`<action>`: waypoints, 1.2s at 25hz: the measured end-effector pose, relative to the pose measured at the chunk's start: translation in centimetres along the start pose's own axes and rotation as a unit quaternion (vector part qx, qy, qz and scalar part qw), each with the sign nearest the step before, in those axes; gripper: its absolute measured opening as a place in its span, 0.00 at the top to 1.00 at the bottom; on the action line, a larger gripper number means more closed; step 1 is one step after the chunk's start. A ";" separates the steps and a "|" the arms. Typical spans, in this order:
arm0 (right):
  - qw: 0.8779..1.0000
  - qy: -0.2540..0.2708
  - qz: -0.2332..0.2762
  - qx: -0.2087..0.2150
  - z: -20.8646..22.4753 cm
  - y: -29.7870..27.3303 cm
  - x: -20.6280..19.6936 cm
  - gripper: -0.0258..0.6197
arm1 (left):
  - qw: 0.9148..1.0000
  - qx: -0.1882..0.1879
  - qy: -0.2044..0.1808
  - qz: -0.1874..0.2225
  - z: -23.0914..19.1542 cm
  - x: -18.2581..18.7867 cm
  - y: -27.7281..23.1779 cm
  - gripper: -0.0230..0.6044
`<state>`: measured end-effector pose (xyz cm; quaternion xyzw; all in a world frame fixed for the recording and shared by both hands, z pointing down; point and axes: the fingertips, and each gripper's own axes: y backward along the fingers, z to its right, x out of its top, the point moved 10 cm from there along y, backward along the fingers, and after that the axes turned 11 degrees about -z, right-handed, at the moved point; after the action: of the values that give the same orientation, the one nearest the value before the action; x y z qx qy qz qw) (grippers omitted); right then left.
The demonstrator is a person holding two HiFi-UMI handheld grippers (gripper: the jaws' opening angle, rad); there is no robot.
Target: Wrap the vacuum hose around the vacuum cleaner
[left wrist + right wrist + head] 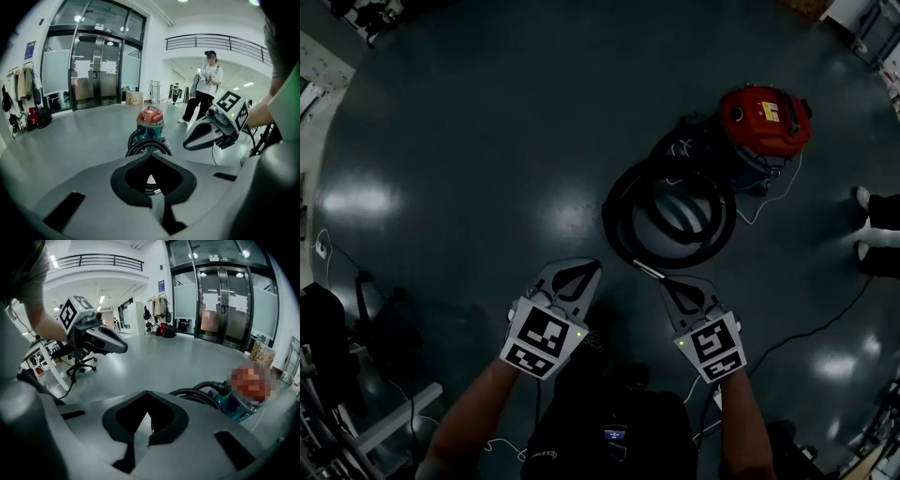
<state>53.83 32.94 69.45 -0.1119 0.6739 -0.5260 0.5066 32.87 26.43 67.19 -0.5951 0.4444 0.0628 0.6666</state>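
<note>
Hovering low-centre: left gripper [578, 274] and right gripper [677, 289] both closed, empty | hose [620, 217] coiled on floor, centre-right, beside vacuum cleaner [764, 118] upper right | risk: tugging coil may roll canister, snag white cable [766, 202].

No word, brand or number can be read anywhere. Ahead of the fingers [93, 183], the vacuum cleaner [764, 117] carries a pale label [772, 112] on its red lid, too small to make out. Behind each pair of fingers sits a cube [542, 337] with black-and-white square markers, patterns rather than letters. Far beyond the fingers, a blue sign [30, 49] hangs beside the glass doors [96, 70], and paper sheets [82, 69] are stuck on the glass. Their print is illegible.
</note>
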 end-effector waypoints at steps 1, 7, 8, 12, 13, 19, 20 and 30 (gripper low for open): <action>1.000 -0.008 0.006 0.002 -0.7 1.2 1.7 0.96 | 1.000 -0.001 0.011 0.007 -0.2 0.9 1.9 0.95; 0.998 -0.028 0.058 0.025 -4.9 8.3 12.4 0.95 | 0.998 0.016 0.037 0.039 -1.3 5.8 12.6 0.95; 0.997 -0.028 0.070 0.028 -5.7 9.5 14.2 0.95 | 0.998 0.021 0.038 0.047 -1.4 6.6 14.3 0.95; 0.992 -0.022 0.122 0.028 -7.9 14.0 20.7 0.95 | 0.994 0.047 0.052 0.085 -2.2 9.5 20.7 0.95; 0.990 -0.021 0.133 0.029 -8.4 15.0 22.0 0.96 | 0.992 0.054 0.058 0.094 -2.4 10.1 22.2 0.95; 0.979 -0.015 0.196 0.051 -12.3 20.2 28.8 0.95 | 0.982 0.098 0.089 0.135 -3.4 13.0 31.0 0.95; 0.977 -0.014 0.203 0.058 -12.8 20.8 29.7 0.95 | 0.980 0.106 0.093 0.141 -3.5 13.4 32.2 0.95; 0.960 0.022 0.270 0.065 -15.7 25.8 36.7 0.96 | 0.962 0.176 0.112 0.177 -2.9 16.5 40.4 0.95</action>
<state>34.21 28.10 26.45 0.1190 0.6541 -0.4148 0.6212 16.47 28.06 26.71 -0.3837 0.6184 0.0334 0.6850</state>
